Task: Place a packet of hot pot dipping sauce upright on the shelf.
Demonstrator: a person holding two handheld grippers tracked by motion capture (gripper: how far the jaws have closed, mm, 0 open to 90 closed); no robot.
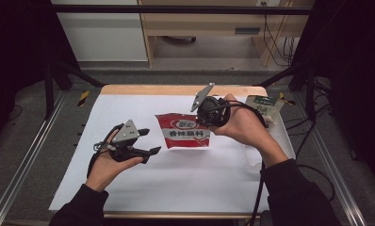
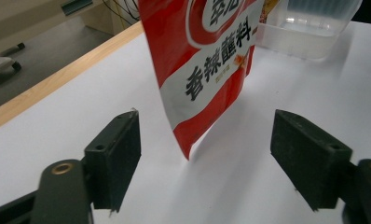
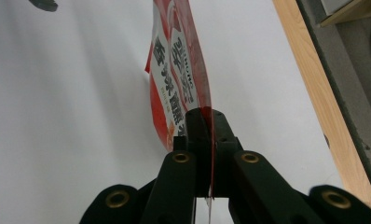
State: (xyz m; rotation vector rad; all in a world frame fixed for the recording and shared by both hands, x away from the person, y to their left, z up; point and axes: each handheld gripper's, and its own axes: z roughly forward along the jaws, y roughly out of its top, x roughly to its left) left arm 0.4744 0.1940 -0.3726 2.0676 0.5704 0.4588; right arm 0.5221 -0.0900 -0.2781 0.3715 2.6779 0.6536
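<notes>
High view: glossy red-and-white foil pouch (image 1: 184,131) pinched at its flat edge by the right gripper (image 1: 205,114).
Left of the pouch, the left gripper (image 1: 148,141) gapes wide, blocky matte pads empty.

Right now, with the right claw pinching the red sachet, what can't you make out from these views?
- Red sachet: its top runs off the frame's edge in the left gripper view; its small print is too small to read.
- Clear tub: cropped by the top edge in the left gripper view.
- Green-and-white packet: partly behind the right hand in the high view, label unreadable.
</notes>
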